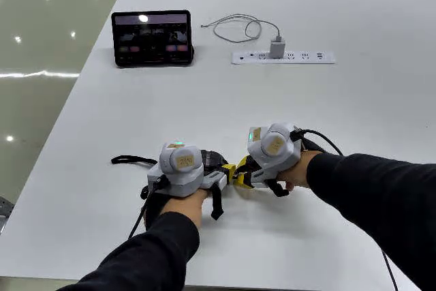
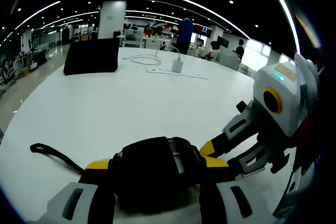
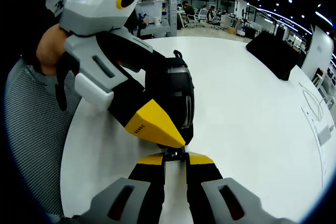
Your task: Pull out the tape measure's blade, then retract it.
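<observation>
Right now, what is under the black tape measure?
The white table. The tape measure sits on it, held by the left gripper; the spot right beneath is covered.

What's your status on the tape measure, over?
Left gripper shut on tape measure. Right gripper shut on blade tip, barely out. Strap lies loose on table.

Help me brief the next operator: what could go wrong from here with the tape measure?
1. The right hand-held gripper pinches only the small blade tip, which could slip free once pulling starts.
2. The left hand-held gripper grips the rounded tape measure by its sides; the case might twist or slide on the smooth table.
3. The loose strap lies beside the case and could snag.
</observation>
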